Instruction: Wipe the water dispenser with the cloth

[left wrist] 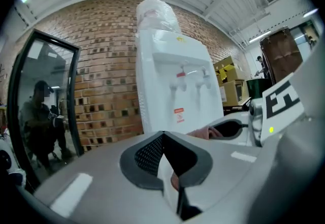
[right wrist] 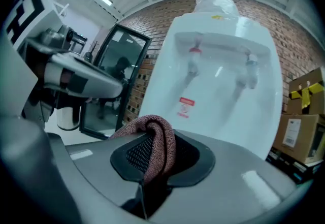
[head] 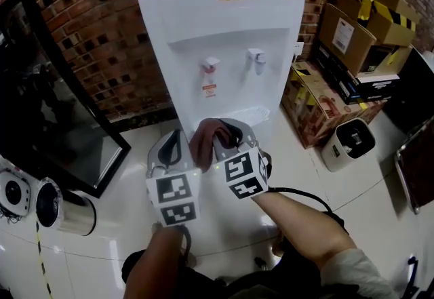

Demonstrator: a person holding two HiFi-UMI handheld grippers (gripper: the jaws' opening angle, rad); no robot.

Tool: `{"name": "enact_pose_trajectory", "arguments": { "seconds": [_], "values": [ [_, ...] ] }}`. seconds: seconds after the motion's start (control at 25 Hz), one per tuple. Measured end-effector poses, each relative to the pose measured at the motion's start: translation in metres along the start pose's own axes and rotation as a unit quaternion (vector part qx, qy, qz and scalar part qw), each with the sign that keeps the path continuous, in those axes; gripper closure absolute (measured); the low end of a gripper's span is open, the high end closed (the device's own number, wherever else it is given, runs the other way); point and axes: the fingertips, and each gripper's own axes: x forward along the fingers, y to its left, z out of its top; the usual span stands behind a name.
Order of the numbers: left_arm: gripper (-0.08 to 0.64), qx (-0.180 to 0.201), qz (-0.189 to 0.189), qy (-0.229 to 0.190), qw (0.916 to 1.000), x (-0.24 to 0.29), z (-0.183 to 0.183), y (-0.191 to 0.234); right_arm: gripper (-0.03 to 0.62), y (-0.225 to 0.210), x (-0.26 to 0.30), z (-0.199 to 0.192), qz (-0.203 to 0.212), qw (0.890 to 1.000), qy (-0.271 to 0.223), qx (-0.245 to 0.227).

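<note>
The white water dispenser stands on the pale floor against a brick wall, its red tap and grey tap facing the person. Both tools are held side by side, close in front of its lower front. The right tool is clamped on the reddish-brown cloth, which bulges in a fold over the top of the pads; in the head view the cloth sits between the two tools, just short of the dispenser's drip tray. The left tool has its jaws brought together at the tips. A small pinkish patch shows low in the slit, possibly the cloth seen beyond it. Cardboard boxes are stacked to the dispenser's right.
</note>
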Motion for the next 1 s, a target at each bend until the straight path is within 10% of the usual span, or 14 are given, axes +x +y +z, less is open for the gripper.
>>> {"name": "enact_pose_trajectory", "arguments": {
  "seconds": [0.4, 1.0],
  "values": [
    [0.560, 0.010, 0.023, 0.050, 0.9984, -0.011, -0.042, 0.040, 0.503, 0.078, 0.047, -0.043, 0.026, 0.997, 0.038, -0.055],
    [0.560, 0.030, -0.019, 0.066, 0.9972, 0.012, -0.056, -0.012, 0.506, 0.024, 0.046, -0.105, -0.037, 0.996, 0.081, 0.019]
  ]
}}
